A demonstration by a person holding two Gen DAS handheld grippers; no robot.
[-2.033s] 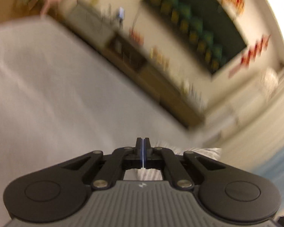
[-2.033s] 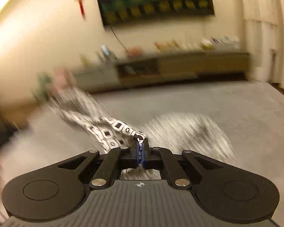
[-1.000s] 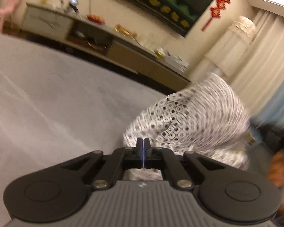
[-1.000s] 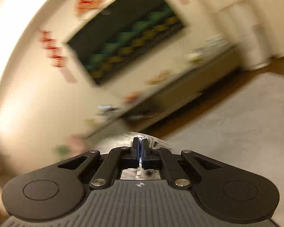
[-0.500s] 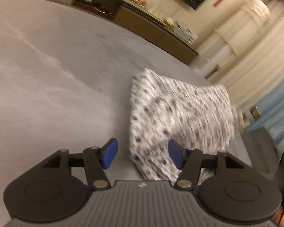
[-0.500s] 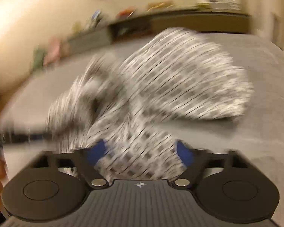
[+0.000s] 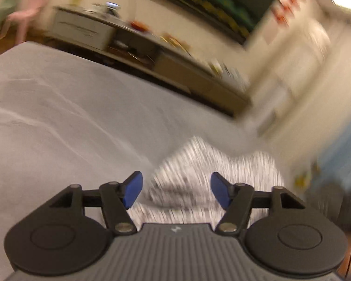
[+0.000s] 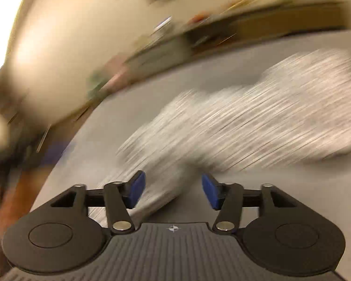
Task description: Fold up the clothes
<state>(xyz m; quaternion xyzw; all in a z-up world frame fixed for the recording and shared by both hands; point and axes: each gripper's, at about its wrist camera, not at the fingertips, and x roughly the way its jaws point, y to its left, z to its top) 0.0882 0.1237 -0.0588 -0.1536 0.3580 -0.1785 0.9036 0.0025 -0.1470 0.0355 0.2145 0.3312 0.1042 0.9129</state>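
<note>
In the left wrist view, the left gripper [image 7: 176, 188] is hovering with its jaws spread wide and nothing between the blue pads [image 7: 133, 188]. Just ahead of it, the patterned garment [image 7: 213, 166] is lying in a rumpled heap on the grey bed sheet [image 7: 58, 117]. The cloth is looking soft and thin, white with a fine dark print, though blur is smearing the pattern into streaks. The sheet is showing a few long shallow creases. A low cabinet [image 7: 138, 53] is running along the far wall.

In the right wrist view, the right gripper [image 8: 173, 190] is likewise standing wide apart and empty. The garment is stretching away from it across the sheet, one narrow end reaching close by the left pad. Blur is hiding whether the cloth is touching it.

Whether this heap is partly folded or only bunched, I cannot tell. Folding well is likely calling for pinching a clean edge or corner, one layer only, and keeping the two grips level so the cloth is staying flat.
</note>
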